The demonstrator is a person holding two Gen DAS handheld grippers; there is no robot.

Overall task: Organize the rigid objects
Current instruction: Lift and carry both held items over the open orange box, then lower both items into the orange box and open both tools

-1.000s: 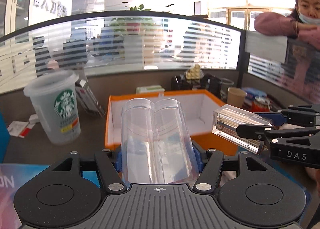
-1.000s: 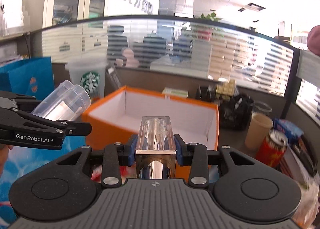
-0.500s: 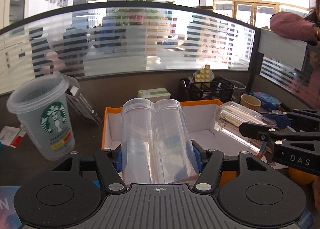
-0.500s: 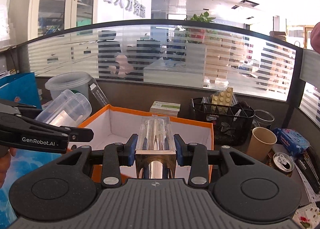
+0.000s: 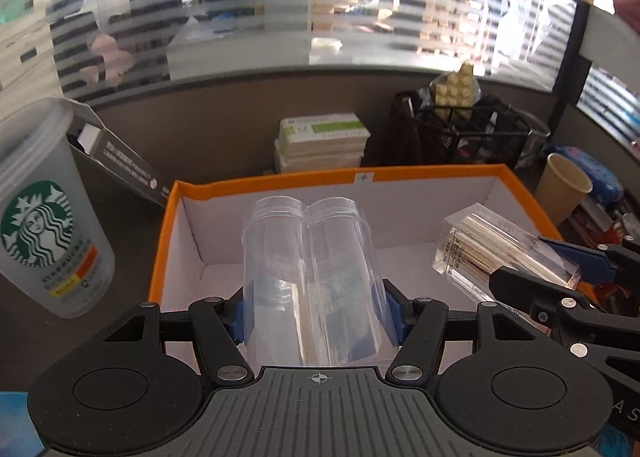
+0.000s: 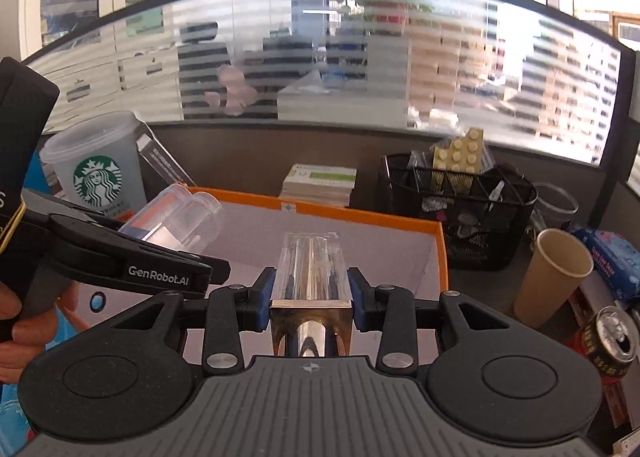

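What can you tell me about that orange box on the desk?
The orange box is an open, lidless carton: orange outside and along the rim, plain white inside, seemingly cardboard. It sits upright on the desk, in front of a stack of books and beside a Starbucks cup. Both claws hold clear items above its opening; no contents show.

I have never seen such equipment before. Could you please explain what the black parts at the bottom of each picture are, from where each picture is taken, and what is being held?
The black parts are hand-held grippers, one in each of a person's hands, each with a camera looking along its two fingers. In the left wrist picture, the left gripper is shut on a clear double-tube container. In the right wrist picture, the right gripper is shut on a clear rectangular case. Both hover over an open orange box with a white inside. Around it on the desk stand a Starbucks cup, a paper cup, a black mesh basket and a drink can.
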